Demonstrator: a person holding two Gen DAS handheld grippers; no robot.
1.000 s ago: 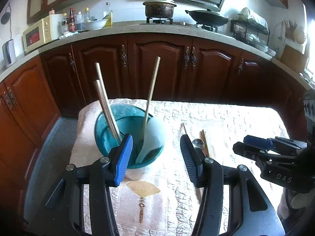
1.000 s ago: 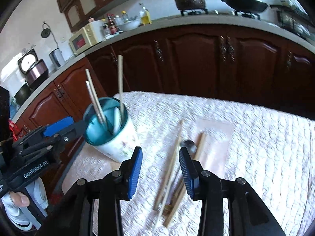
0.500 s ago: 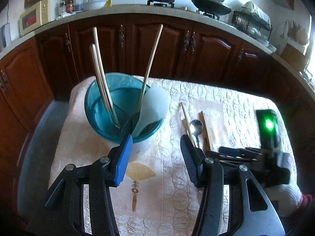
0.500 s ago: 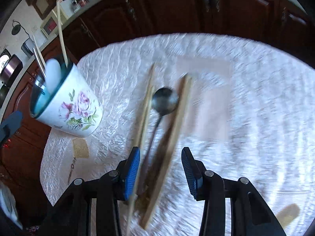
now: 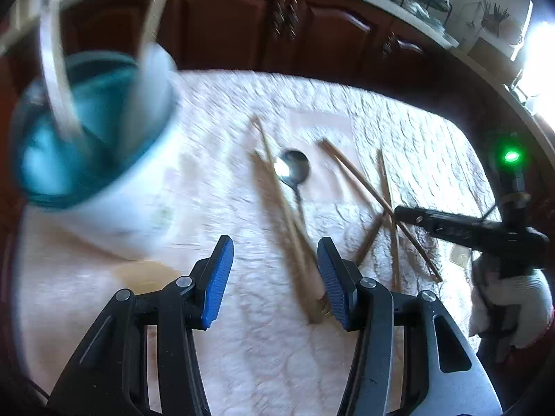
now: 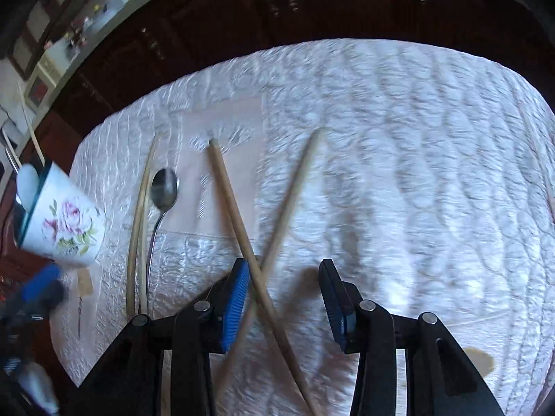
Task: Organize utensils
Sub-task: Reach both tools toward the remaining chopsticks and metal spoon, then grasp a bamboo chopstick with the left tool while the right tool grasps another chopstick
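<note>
A floral cup [image 5: 104, 187] with a teal inside stands at the left of the table and holds chopsticks and a white spoon. Right of the cup [image 6: 66, 225] lie a pale chopstick pair [image 5: 284, 215], a metal spoon [image 5: 293, 170] and two crossed brown chopsticks [image 5: 360, 183]. My left gripper [image 5: 274, 277] hangs open low over the cloth, its right finger by the near end of the pale pair. My right gripper [image 6: 284, 298] is open above the crossed chopsticks [image 6: 239, 215]; they cross just by its left pad. The spoon [image 6: 164, 187] and pale pair [image 6: 138, 225] lie to its left.
A white quilted cloth [image 6: 399, 159] covers the table. Dark wooden cabinets [image 5: 225, 24] and a worktop with kitchenware run behind it. In the left wrist view a gloved hand [image 5: 513, 305] holds the right gripper [image 5: 402, 213] at the right.
Both grippers have dropped toward the table and tipped downward. The left one has shifted from the cup toward the pale chopsticks; the right one now sits over the crossed brown chopsticks.
</note>
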